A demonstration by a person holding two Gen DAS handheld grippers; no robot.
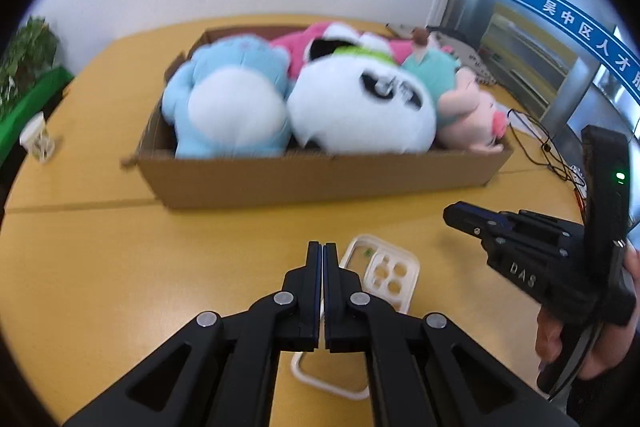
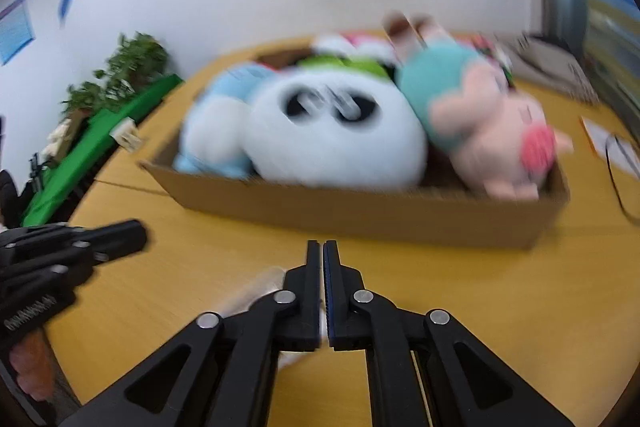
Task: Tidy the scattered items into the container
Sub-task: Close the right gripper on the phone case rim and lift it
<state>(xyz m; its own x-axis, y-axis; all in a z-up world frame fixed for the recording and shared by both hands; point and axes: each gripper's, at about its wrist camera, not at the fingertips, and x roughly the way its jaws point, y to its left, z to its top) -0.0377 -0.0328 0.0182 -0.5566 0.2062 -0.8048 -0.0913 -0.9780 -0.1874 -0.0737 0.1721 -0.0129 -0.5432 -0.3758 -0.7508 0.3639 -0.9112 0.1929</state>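
Note:
A cardboard box (image 1: 312, 179) on the yellow table holds several plush toys: a blue bear (image 1: 228, 99), a panda (image 1: 360, 107), a pink pig (image 1: 472, 119) and a pink-and-white toy (image 1: 320, 39) behind. It also shows, blurred, in the right wrist view (image 2: 360, 211). A clear phone case (image 1: 384, 275) lies on the table under my left gripper (image 1: 322, 247), which is shut and empty above it. My right gripper (image 2: 322, 247) is shut and empty; it shows from the side in the left wrist view (image 1: 464, 217). The case (image 2: 260, 287) is partly hidden there.
A paper cup (image 1: 38, 139) stands at the table's left edge beside a green planter (image 1: 28, 95). Black cables (image 1: 540, 143) and papers lie right of the box. My left gripper's body (image 2: 72, 247) shows at the left of the right wrist view.

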